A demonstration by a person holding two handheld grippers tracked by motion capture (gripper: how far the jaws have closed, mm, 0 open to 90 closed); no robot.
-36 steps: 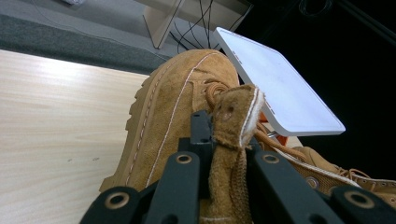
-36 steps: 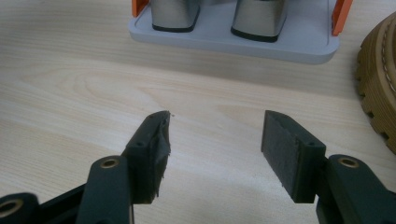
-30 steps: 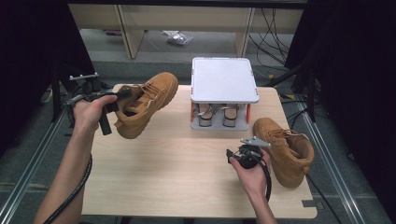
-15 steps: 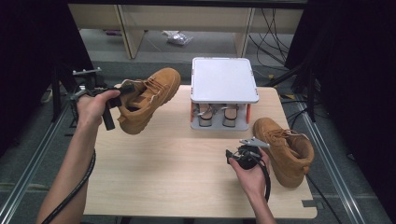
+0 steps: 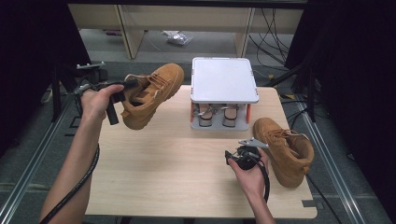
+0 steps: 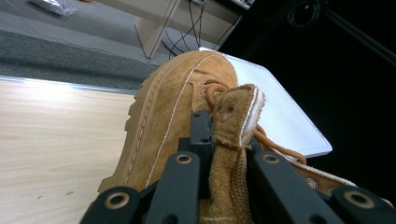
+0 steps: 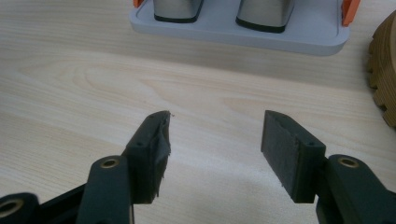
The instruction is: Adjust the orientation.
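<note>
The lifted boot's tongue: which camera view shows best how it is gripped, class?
The left gripper view: the left gripper has its jaws clamped on the boot's tongue, seen close up. The high view shows the whole lifted boot above the table, but the tongue is too small there. The right gripper view shows open jaws over bare table.

Tan suede boots; white-topped rack w/ orange posts; pale wood table.

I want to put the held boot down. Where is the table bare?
The light wooden table is bare across its near half and left side, between the grey two-tier rack and the near edge. Crowded: the right side, where the second tan suede boot lies beside the open right tongs.
</note>
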